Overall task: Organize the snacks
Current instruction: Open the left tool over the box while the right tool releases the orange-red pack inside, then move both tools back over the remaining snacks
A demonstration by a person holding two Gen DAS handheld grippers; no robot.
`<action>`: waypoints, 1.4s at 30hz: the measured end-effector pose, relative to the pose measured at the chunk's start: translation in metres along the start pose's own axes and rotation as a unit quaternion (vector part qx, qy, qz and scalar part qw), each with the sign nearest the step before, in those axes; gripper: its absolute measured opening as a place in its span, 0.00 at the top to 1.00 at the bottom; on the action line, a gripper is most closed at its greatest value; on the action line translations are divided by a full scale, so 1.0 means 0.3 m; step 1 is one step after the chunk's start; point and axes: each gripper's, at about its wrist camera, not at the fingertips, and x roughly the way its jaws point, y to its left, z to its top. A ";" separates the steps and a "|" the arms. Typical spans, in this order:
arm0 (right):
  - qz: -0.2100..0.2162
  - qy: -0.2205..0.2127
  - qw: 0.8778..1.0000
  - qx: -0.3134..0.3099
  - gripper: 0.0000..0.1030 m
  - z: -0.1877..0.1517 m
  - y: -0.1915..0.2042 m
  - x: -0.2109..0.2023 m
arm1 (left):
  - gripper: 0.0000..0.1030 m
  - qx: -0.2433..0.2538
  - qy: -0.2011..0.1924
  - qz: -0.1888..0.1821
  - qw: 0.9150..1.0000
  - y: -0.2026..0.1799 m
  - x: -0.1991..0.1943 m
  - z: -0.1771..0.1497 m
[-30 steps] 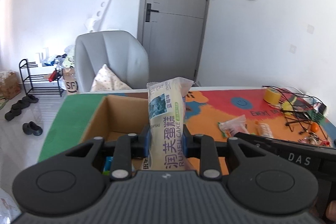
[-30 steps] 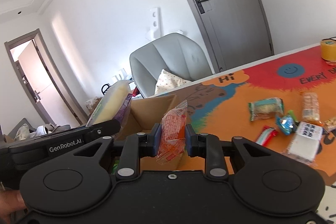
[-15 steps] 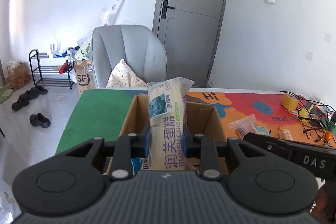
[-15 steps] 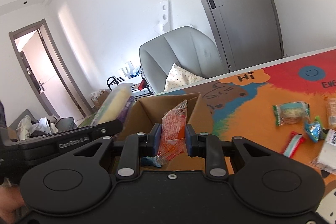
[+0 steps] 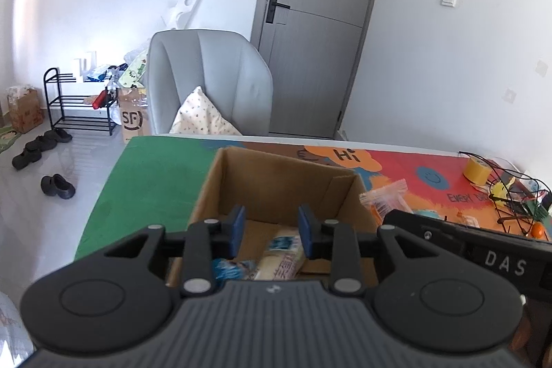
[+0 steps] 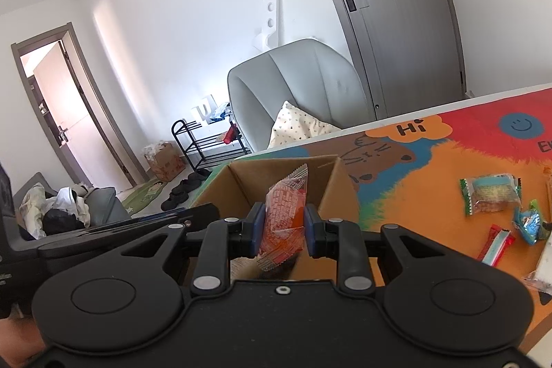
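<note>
Our left claw (image 5: 270, 231) hangs over the open brown cardboard box (image 5: 276, 181) with its blue-padded fingers (image 5: 237, 226) spread apart and nothing between them. Below the gap, on the box floor, lies the pale yellow cake packet with printed lettering (image 5: 283, 256), and beside it a small blue-and-white wrapped snack (image 5: 229, 268).

Our right claw (image 6: 283, 230) is closed on a slim orange-and-red plastic snack sachet (image 6: 284, 218), which stands nearly upright between the pads, its crimped top above the near rim of the same box (image 6: 331, 192). The sachet's lower end hangs toward the box opening; we cannot tell whether it touches anything inside.

To the right of the box, loose on the bench (image 6: 414, 195), we see a clear packet with green ends (image 6: 490, 194), a small blue-and-green wrapped sweet (image 6: 529, 223) and a red-and-white stick wrapper (image 6: 495, 245), all well apart from the box. In the left wrist view a roll of yellow tape (image 5: 476, 168) and a black wire basket (image 5: 510, 195) sit at the far right of the bench.

The bench carries a bright mat, green on the left, orange and red with a "Hi" cartoon on the right. Behind it stand a grey padded armchair (image 5: 210, 81) holding a spotted cream cushion (image 5: 203, 119), a grey door (image 5: 317, 33), a black shoe rack (image 5: 76, 106) and shoes on the pale tiled floor (image 5: 51, 175).
</note>
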 end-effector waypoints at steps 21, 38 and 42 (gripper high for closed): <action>-0.016 -0.013 0.998 0.061 0.37 -0.045 -0.133 -0.125 | 0.17 0.017 0.008 0.008 1.000 -0.081 -0.066 -0.069; -0.056 -0.035 0.993 0.094 0.09 -0.115 -0.300 -0.308 | 0.11 0.058 0.024 -0.029 0.998 -0.286 -0.098 -0.139; -0.067 -0.039 0.992 0.102 0.02 -0.126 -0.343 -0.344 | 0.10 0.065 0.031 -0.040 0.997 -0.335 -0.092 -0.153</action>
